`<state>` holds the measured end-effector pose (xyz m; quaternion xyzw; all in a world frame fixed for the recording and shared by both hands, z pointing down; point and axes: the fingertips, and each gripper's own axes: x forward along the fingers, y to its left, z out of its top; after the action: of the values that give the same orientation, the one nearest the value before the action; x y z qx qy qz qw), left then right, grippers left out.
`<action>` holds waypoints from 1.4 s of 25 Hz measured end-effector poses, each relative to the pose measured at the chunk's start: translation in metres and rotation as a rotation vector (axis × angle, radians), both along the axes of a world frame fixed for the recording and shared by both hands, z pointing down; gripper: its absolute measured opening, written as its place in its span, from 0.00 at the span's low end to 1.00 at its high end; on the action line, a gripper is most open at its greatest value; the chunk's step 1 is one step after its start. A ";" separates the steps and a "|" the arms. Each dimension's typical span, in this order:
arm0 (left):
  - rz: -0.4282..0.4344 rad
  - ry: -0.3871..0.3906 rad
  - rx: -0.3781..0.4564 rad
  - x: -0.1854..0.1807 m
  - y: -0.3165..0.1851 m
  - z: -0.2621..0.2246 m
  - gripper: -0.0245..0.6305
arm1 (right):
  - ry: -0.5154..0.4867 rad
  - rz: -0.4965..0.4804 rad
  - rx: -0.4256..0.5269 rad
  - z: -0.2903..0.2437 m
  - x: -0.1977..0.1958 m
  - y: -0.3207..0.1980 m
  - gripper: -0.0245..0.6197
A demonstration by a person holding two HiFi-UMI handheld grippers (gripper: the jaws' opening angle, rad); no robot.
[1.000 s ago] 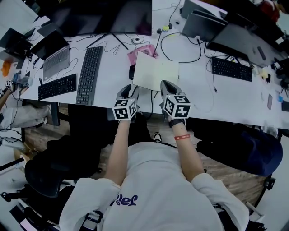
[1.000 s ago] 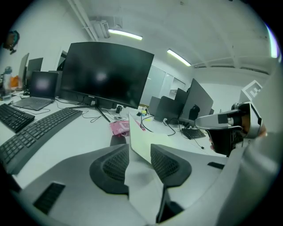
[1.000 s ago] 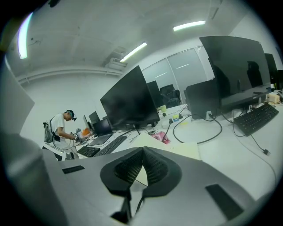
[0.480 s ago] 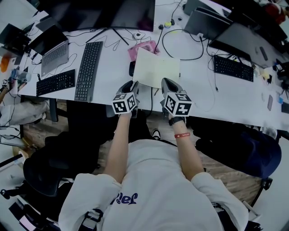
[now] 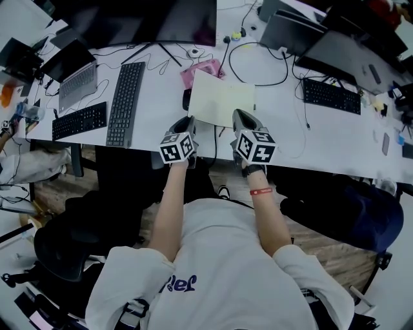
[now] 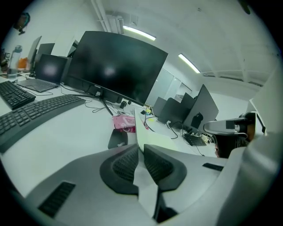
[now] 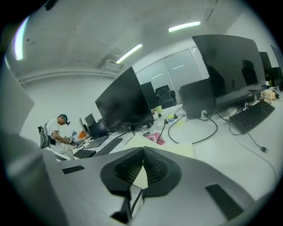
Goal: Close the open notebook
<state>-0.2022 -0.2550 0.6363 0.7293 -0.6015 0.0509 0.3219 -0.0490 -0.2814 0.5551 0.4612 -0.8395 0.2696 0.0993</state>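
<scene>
The pale yellow notebook [image 5: 222, 100] lies on the white desk [image 5: 161, 116] in front of me. My left gripper [image 5: 189, 122] is at its near left corner. In the left gripper view its jaws have just been closing, and the left gripper [image 6: 140, 152] now pinches a thin pale sheet of the notebook [image 6: 163, 141] that runs up between the pads. My right gripper [image 5: 240, 117] is at the notebook's near right corner. The right gripper [image 7: 142, 152] has its tips together over the notebook [image 7: 177, 150]. A pale strip shows between its pads, and I cannot tell whether it is pinched.
A black mouse [image 5: 187, 100] and a pink item [image 5: 201, 72] lie just left of and behind the notebook. Two keyboards [image 5: 126, 103], a laptop [image 5: 77, 80], a large monitor [image 5: 148, 19] and a looped cable [image 5: 258, 64] crowd the desk. A person [image 7: 55, 130] works far off.
The left gripper's marker cube has rolled a little. Both grippers stay at the notebook's near edge, and the notebook has not shifted.
</scene>
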 end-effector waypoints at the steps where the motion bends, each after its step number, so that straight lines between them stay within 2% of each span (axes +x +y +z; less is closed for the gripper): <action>1: 0.003 -0.005 0.001 0.001 0.000 -0.001 0.11 | -0.002 0.004 0.003 -0.002 0.001 0.000 0.06; 9: 0.043 -0.124 0.022 0.009 0.003 -0.010 0.11 | -0.017 0.029 0.022 -0.013 0.011 0.002 0.06; 16: 0.055 -0.143 0.021 0.016 0.003 -0.015 0.11 | -0.023 0.047 0.026 -0.016 0.020 0.004 0.06; 21: 0.053 -0.193 0.023 0.020 0.003 -0.019 0.11 | -0.033 0.052 0.030 -0.017 0.023 0.005 0.06; 35: 0.094 -0.198 0.060 0.046 0.002 -0.035 0.09 | -0.019 0.051 0.077 -0.029 0.039 0.007 0.06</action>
<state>-0.1560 -0.2527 0.6013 0.7573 -0.5969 0.1198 0.2362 -0.0105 -0.2741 0.5259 0.4832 -0.8382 0.2441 0.0669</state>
